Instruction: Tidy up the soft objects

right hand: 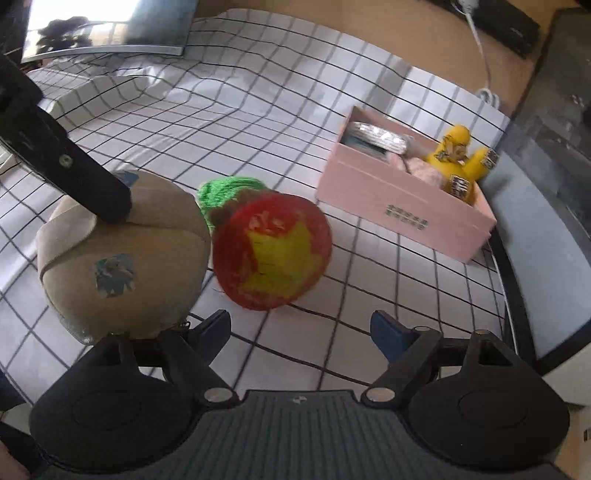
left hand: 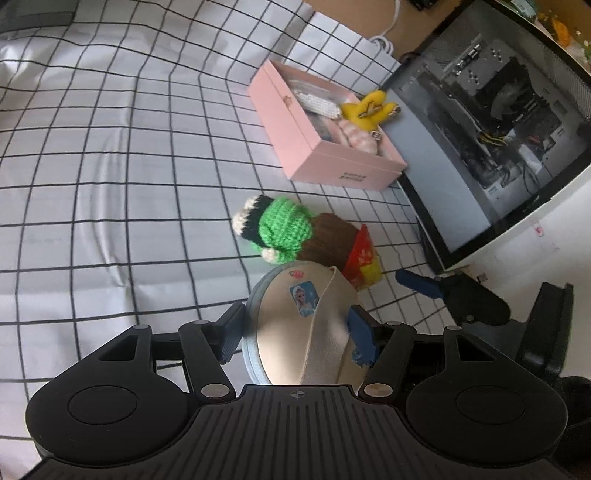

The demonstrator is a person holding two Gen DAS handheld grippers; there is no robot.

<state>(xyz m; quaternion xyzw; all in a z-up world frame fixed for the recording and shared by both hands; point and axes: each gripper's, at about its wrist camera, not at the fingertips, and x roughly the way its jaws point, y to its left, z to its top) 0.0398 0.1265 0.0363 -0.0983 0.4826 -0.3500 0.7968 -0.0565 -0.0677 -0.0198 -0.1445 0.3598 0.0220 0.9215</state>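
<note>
My left gripper (left hand: 295,332) is shut on a beige soft pouch (left hand: 295,332) with a blue sticker; the pouch also shows in the right wrist view (right hand: 122,254), with the left finger (right hand: 74,177) pressed on its top. A crocheted toy with a green part (left hand: 284,225), brown body and red-and-yellow base (right hand: 273,251) lies just beyond the pouch. My right gripper (right hand: 299,332) is open and empty, just in front of the toy's base. A pink box (left hand: 325,129) (right hand: 402,199) holds a yellow plush (left hand: 369,107) (right hand: 458,155) and other soft items.
A white tablecloth with a black grid (left hand: 129,166) covers the table and is wrinkled. A glass-sided computer case (left hand: 498,129) stands right of the box. A white cable (right hand: 480,48) runs at the back. A dark monitor (right hand: 110,29) leans at the far left.
</note>
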